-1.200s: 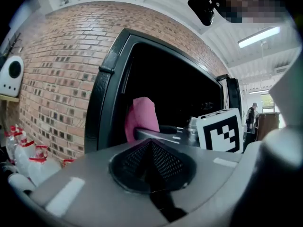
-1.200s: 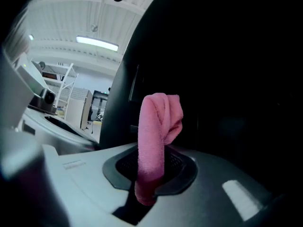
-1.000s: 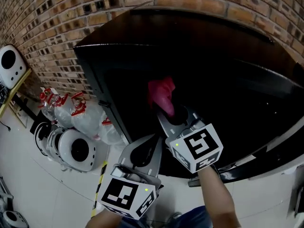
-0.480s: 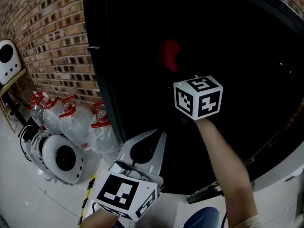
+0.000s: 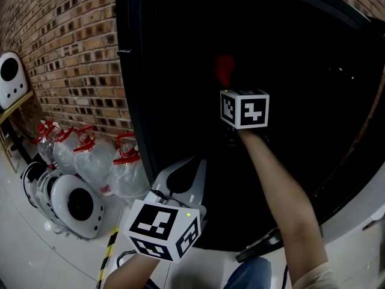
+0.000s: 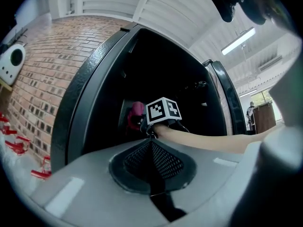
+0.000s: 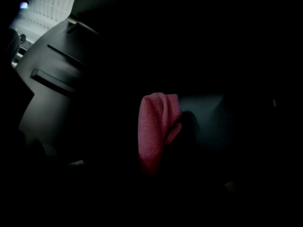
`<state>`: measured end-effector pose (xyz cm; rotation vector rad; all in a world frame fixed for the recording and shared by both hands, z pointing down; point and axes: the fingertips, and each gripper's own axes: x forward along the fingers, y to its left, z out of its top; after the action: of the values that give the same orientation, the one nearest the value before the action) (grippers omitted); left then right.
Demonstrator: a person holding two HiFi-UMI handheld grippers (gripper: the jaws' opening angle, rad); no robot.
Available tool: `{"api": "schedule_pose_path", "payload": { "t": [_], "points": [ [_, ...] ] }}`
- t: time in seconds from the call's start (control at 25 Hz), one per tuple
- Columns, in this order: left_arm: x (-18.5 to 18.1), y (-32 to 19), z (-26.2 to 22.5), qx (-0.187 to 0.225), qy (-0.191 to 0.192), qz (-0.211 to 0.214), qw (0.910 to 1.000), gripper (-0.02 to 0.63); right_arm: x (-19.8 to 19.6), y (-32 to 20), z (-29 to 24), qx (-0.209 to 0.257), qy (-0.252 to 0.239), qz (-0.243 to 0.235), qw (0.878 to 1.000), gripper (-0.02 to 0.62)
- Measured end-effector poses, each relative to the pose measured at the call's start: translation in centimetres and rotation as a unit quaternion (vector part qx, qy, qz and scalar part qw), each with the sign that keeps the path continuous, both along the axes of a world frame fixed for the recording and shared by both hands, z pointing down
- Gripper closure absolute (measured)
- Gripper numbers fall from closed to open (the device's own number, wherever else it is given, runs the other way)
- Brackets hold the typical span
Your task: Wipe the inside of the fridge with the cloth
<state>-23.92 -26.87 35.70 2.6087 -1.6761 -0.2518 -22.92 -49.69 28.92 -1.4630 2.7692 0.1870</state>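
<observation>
The fridge [image 5: 135, 101] stands open, its inside black and unlit. My right gripper [image 5: 230, 90] reaches deep into it at arm's length, shut on a pink cloth [image 5: 225, 69] that sticks up from its tip. In the right gripper view the cloth [image 7: 154, 131] hangs folded against a dim grey inner wall [image 7: 208, 122]; the jaws themselves are lost in the dark. In the left gripper view the cloth [image 6: 136, 113] shows just left of the right gripper's marker cube [image 6: 162, 110]. My left gripper [image 5: 180, 182] stays low outside the fridge, shut on nothing.
A brick wall [image 5: 66, 53] runs along the left. At its foot lie clear plastic bags with red ties [image 5: 90, 155] and white round appliances [image 5: 69, 202]. Yellow-black tape [image 5: 111, 245] marks the floor. The fridge door [image 7: 52, 79] stands off to the side.
My right gripper has pushed further up and deeper into the fridge with the cloth. The head view has moved closer. The left gripper has barely moved.
</observation>
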Motion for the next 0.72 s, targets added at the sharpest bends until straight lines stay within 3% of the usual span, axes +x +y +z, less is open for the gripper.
{"api": "schedule_pose_path", "payload": {
  "t": [0.32, 0.52, 0.72],
  "points": [
    [0.6, -0.2, -0.2, 0.009, 0.013, 0.020, 0.9997, 0.597, 7.3, -0.5, -0.9, -0.003, -0.006, 0.100, 0.995, 0.534],
    [1.9, -0.4, 0.2, 0.005, 0.006, 0.043, 0.9990, 0.597, 11.8, -0.3, -1.6, -0.006, -0.035, 0.157, 0.987, 0.534],
    [2.7, -0.2, 0.4, 0.004, 0.009, 0.055, 0.9984, 0.597, 14.1, 0.6, -2.0, -0.014, -0.056, 0.186, 0.981, 0.534]
  ]
}}
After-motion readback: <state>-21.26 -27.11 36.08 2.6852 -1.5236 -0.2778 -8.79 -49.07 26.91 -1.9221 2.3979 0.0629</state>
